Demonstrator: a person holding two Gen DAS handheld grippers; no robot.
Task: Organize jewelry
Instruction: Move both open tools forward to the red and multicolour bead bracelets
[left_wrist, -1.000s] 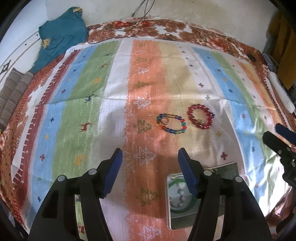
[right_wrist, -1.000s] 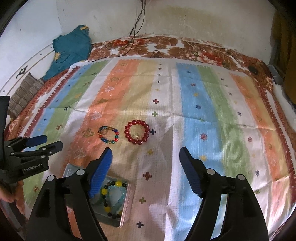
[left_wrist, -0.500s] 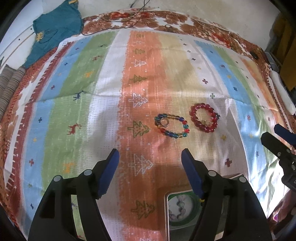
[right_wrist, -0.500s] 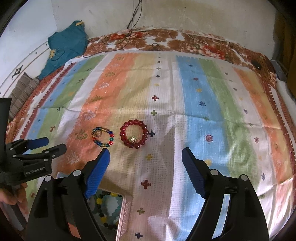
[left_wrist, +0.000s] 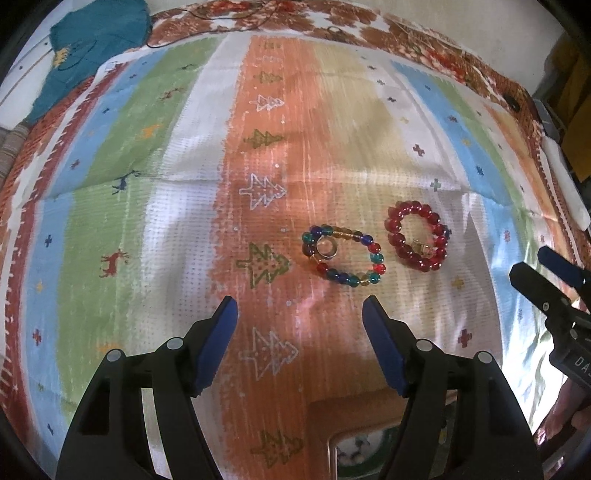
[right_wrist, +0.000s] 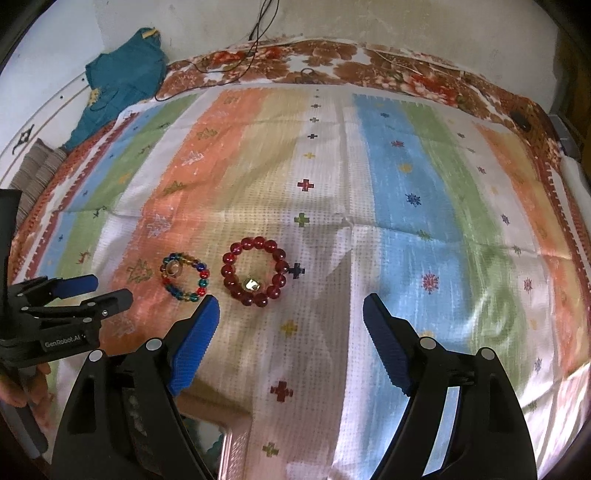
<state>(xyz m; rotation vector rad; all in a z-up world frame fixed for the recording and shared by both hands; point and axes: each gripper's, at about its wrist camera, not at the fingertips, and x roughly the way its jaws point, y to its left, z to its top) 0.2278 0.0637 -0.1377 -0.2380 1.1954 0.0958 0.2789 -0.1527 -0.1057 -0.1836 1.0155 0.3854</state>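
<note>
Red bracelet (right_wrist: 255, 271) beside multicolour bracelet (right_wrist: 183, 272); both grippers (left_wrist: 299, 317) (right_wrist: 290, 314) spread, empty; beads could slip when pinched.

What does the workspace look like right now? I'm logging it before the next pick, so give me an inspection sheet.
Surface: striped cloth spread over a flowered bedcover, a crease running across it.
Job's things: multicolored bracelet and red bracelet lie flat side by side, apart; tray at the near edge, mostly hidden, beads inside.
Clutter: teal garment at the far left corner.
Grippers: left gripper open, empty, nearest the multicolored bracelet; right gripper open, empty, near the red bracelet.
Cables: black cable along the far edge.
Surroundings: pale wall behind the bed.
</note>
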